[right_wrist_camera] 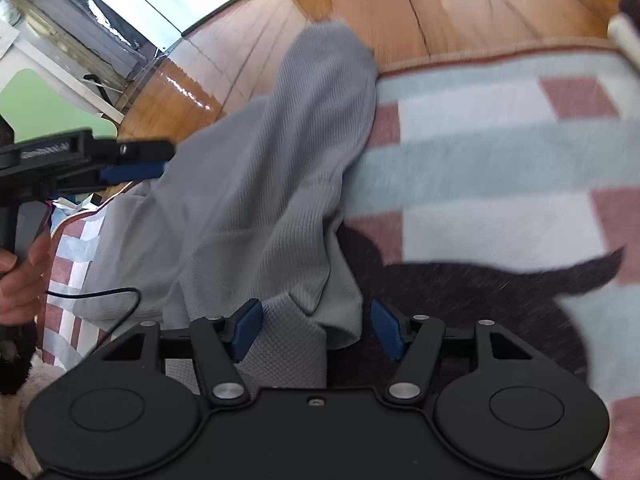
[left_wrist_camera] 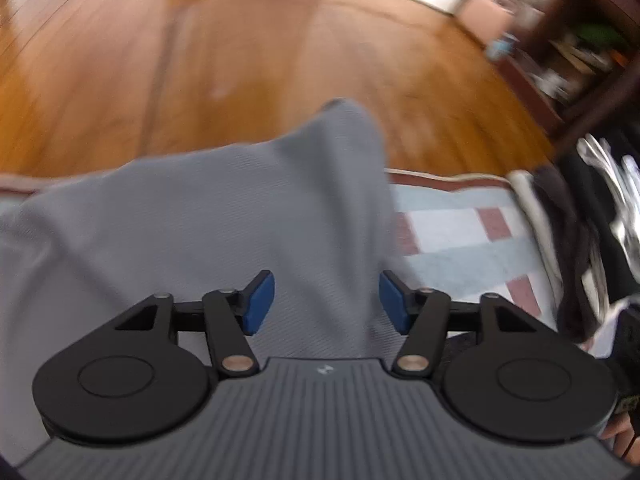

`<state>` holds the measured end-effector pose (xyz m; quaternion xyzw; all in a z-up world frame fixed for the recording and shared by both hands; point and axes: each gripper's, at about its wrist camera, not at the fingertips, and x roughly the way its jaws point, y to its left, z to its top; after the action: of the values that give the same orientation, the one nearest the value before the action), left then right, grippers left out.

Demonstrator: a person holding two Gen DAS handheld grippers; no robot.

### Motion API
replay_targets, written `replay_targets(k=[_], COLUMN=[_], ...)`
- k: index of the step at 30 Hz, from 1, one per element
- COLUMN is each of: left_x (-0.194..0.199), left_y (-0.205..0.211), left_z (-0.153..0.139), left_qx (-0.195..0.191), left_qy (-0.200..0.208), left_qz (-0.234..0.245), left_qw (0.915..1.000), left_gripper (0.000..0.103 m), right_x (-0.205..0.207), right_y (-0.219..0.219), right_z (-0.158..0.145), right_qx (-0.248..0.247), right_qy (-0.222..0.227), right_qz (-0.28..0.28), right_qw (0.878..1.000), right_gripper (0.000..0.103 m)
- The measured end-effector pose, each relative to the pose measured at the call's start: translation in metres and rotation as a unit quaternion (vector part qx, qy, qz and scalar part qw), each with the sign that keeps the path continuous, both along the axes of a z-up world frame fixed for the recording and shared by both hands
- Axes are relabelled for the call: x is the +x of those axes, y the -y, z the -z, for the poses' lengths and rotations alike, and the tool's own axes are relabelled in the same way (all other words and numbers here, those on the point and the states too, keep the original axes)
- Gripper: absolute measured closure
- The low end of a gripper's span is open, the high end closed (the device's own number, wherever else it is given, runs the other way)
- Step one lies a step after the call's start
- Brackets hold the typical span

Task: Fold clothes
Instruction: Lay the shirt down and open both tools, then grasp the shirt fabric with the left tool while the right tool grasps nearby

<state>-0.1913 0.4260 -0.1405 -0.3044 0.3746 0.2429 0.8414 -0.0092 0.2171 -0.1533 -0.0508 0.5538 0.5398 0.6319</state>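
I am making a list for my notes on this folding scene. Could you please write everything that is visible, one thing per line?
grey garment: one, grey, lying rumpled on the rug, one end reaching onto the floor
dark garment: one, near black, on the rug beside the grey one
checked rug: one, pale blue, white and dusty red, under the clothes
wooden floor: brown, beyond the rug
dark shelf unit: one, far right in the left wrist view
left hand-held gripper: one, black with blue pads, open over the grey garment
right hand-held gripper: one, same colours, open
hand: one, holding the left gripper's handle
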Motion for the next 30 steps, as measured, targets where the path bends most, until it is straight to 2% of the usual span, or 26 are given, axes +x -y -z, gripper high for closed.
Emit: replay_targets(k=[2, 3, 4, 5, 6, 8, 9, 11, 12, 14, 15, 16, 17, 18, 21, 22, 23, 24, 25, 26, 28, 30], left_x=[0.004, 0.002, -0.001, -0.003, -0.006, -0.003, 0.001, 0.008, 0.013, 0.023, 0.028, 0.030, 0.030, 0.030, 0.030, 0.030, 0.030, 0.027, 0.023, 0.016, 0.001, -0.009], left_y=[0.011, 0.015, 0.019, 0.023, 0.027, 0.048, 0.061, 0.079, 0.084, 0.090, 0.091, 0.095, 0.098, 0.097, 0.091, 0.090, 0.088, 0.082, 0.076, 0.069, 0.056, 0.047], left_z=[0.011, 0.015, 0.018, 0.022, 0.025, 0.020, 0.017, 0.014, 0.017, 0.025, 0.030, 0.032, 0.034, 0.035, 0.038, 0.039, 0.040, 0.040, 0.040, 0.038, 0.030, 0.024], left_qx=[-0.019, -0.028, -0.037, -0.047, -0.056, -0.025, -0.005, 0.015, 0.009, -0.006, -0.014, -0.009, -0.003, -0.004, -0.012, -0.014, -0.017, -0.021, -0.025, -0.038, -0.062, -0.082], left_qy=[0.007, 0.009, 0.010, 0.012, 0.013, -0.003, -0.011, -0.015, -0.013, -0.009, -0.007, -0.004, -0.001, -0.003, -0.009, -0.012, -0.014, -0.013, -0.012, 0.002, 0.036, 0.067], left_qz=[0.009, 0.018, 0.028, 0.037, 0.047, 0.108, 0.149, 0.188, 0.195, 0.204, 0.207, 0.221, 0.235, 0.232, 0.219, 0.214, 0.210, 0.196, 0.182, 0.174, 0.165, 0.165], left_qw=[0.9998, 0.9994, 0.9989, 0.9981, 0.9973, 0.9938, 0.9888, 0.9820, 0.9807, 0.9789, 0.9782, 0.9753, 0.9720, 0.9726, 0.9756, 0.9766, 0.9775, 0.9802, 0.9829, 0.9841, 0.9837, 0.9806], left_gripper=[0.039, 0.039, 0.039, 0.039, 0.039, 0.039, 0.037, 0.028, 0.024, 0.024, 0.030, 0.055, 0.071, 0.088, 0.091, 0.094, 0.094, 0.094, 0.094, 0.094, 0.094, 0.094], right_x=[-0.004, -0.007, -0.010, -0.013, -0.012, -0.012, -0.013, -0.015, -0.015, -0.017, -0.018, -0.017, -0.016, -0.016, -0.013, -0.009, -0.004, 0.002, 0.009, 0.015, 0.020, 0.020], right_y=[-0.002, -0.001, 0.000, 0.000, 0.004, 0.010, 0.010, 0.010, 0.011, 0.014, 0.016, 0.019, 0.024, 0.027, 0.036, 0.039, 0.042, 0.047, 0.052, 0.058, 0.063, 0.062], right_z=[0.014, 0.014, 0.010, 0.007, 0.003, -0.005, -0.008, -0.015, -0.019, -0.025, -0.028, -0.030, -0.033, -0.034, -0.029, -0.021, -0.014, -0.007, 0.001, 0.010, 0.015, 0.012], right_qx=[-0.001, 0.015, 0.026, 0.036, 0.048, 0.071, 0.070, 0.067, 0.067, 0.073, 0.077, 0.084, 0.092, 0.095, 0.093, 0.076, 0.059, 0.038, 0.030, 0.032, 0.031, 0.032], right_qy=[-0.026, -0.017, -0.006, 0.003, 0.000, -0.005, -0.004, -0.001, 0.001, 0.004, 0.004, -0.001, -0.007, -0.007, 0.011, 0.023, 0.033, 0.029, 0.005, -0.030, -0.057, -0.052], right_qz=[0.008, 0.012, 0.005, 0.000, 0.008, 0.022, 0.019, 0.012, 0.009, 0.013, 0.015, 0.019, 0.022, 0.022, 0.026, 0.050, 0.075, 0.111, 0.133, 0.146, 0.160, 0.156], right_qw=[1.000, 1.000, 1.000, 0.999, 0.999, 0.997, 0.997, 0.998, 0.998, 0.997, 0.997, 0.996, 0.995, 0.995, 0.995, 0.996, 0.995, 0.993, 0.991, 0.988, 0.985, 0.986], right_gripper=[0.037, 0.041, 0.071, 0.084, 0.084, 0.088, 0.088, 0.088, 0.088, 0.088, 0.088, 0.088, 0.088, 0.088, 0.085, 0.066, 0.059, 0.059, 0.059, 0.059, 0.059, 0.059])
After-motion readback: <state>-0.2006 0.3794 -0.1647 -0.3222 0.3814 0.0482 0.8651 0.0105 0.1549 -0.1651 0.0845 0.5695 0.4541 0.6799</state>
